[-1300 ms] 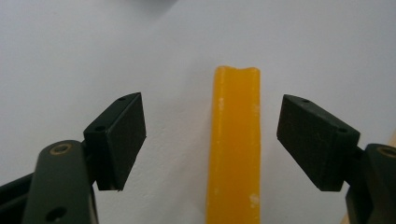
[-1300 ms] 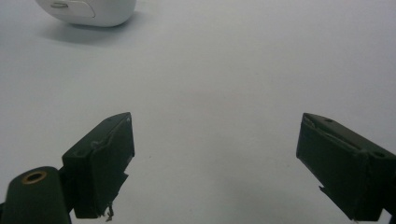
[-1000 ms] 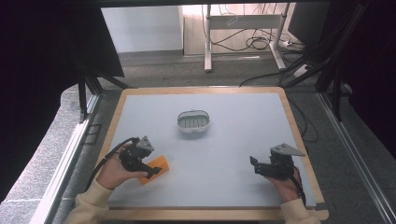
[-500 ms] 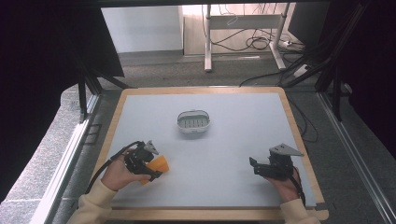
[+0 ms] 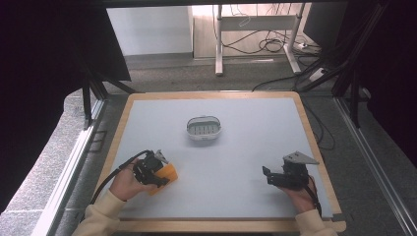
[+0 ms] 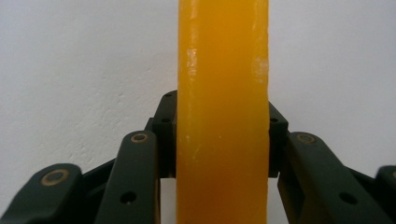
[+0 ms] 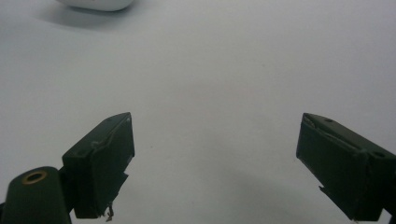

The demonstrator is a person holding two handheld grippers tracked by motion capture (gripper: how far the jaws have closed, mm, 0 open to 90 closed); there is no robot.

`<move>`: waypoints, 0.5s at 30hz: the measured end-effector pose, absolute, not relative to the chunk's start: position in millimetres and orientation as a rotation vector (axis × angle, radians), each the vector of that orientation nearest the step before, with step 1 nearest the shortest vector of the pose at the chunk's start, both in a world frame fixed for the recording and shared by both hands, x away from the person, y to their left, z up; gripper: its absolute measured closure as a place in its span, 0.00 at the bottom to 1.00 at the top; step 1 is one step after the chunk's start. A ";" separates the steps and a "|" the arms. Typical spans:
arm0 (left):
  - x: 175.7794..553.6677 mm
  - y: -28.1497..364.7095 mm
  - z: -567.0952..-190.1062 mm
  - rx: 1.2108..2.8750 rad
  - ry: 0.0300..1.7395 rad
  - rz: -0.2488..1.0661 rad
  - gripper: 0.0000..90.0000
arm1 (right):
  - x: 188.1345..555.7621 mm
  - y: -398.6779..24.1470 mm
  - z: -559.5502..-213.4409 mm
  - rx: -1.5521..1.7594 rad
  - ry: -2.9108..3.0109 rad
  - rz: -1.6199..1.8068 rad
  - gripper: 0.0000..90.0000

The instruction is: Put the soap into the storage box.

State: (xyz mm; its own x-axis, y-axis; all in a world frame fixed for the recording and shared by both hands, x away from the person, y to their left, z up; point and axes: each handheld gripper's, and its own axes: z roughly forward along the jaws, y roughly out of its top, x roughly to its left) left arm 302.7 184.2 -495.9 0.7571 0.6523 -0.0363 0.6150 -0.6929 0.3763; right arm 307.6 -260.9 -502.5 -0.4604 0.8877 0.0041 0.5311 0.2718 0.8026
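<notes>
High view: the left gripper (image 5: 156, 173) grasps an orange block (image 5: 164, 177), which protrudes just beyond its jaws toward the table's centre, low over the pale grey table top (image 5: 246, 142). Left gripper view: the orange block (image 6: 223, 107) stands upright between the two black jaws, which press against its two sides; the block extends well past the jaw tips, with the pale surface behind it. The left hand (image 5: 127, 183) wraps the gripper from behind, its cream sleeve (image 5: 101, 216) entering from the bottom edge, the forearm angled up and toward the centre. The right gripper (image 5: 269, 175), well apart from the left one across the near part of the table, is released: in the right gripper view its jaws stand wide apart with bare table between them (image 7: 215, 154). The right hand (image 5: 301, 192) grips it from below, with the grey three-cornered plate on top. A white oval dish (image 5: 204, 129) with a ribbed inside lies ahead of both grippers, roughly midway between them and well apart from each; its rim (image 7: 95, 4) appears far ahead of the right jaws.
</notes>
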 end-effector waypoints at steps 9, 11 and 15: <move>300.0 191.1 -476.0 2.513 0.947 0.186 0.69 | 307.5 -261.7 -501.9 1.279 2.077 1.057 0.14; 300.4 195.2 -473.5 2.504 0.957 0.197 0.69 | 307.6 -262.2 -502.2 1.285 2.077 1.057 0.13; 300.8 198.1 -473.1 2.491 0.967 0.194 0.69 | 307.4 -262.3 -502.1 1.286 2.077 1.059 0.14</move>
State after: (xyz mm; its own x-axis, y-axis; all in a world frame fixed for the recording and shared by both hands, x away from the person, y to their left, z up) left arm 300.8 198.1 -473.1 0.7433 0.6681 -0.0330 0.6034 -0.6484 0.4642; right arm 307.4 -262.3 -502.1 -0.4471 0.8945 0.0025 0.5276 0.2615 0.8083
